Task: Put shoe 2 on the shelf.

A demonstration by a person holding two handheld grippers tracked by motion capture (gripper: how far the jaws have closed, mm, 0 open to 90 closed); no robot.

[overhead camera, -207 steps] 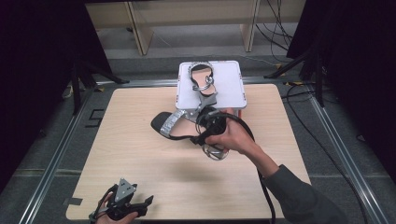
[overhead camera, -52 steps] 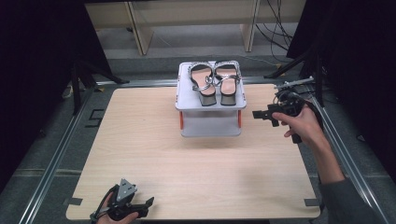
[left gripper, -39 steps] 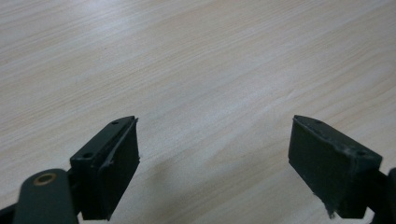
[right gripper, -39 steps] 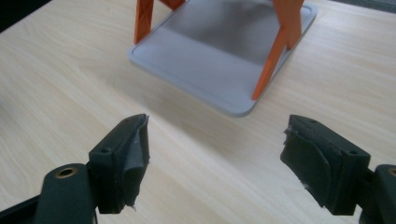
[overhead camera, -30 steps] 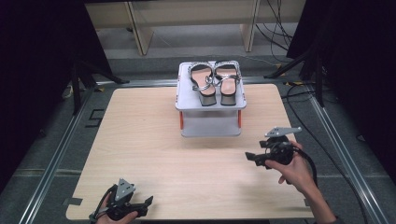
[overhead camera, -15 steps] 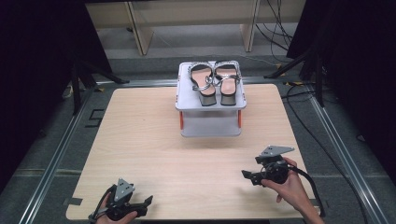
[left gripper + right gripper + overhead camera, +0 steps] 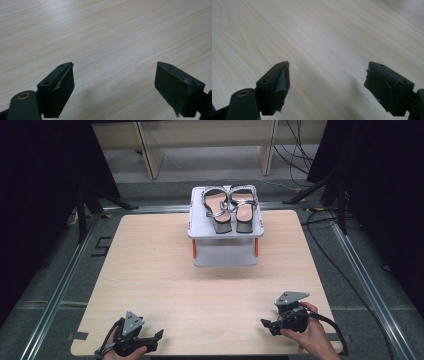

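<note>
Two silver strappy sandals, the left sandal and the right sandal, sit side by side on the top shelf of a small white two-tier rack at the table's far middle. My left gripper rests at the front left edge of the table, open, with bare wood between its jaws. A hand holds my right gripper low at the front right, also open and holding nothing. Both are far from the rack.
The light wooden table has a metal frame along its sides. Cables trail on the floor at the right. Wooden furniture legs stand behind the table.
The right sandal went from the gripper onto the rack beside the first one. My right gripper then let go and drew back to the front right edge. The left gripper stayed put.
</note>
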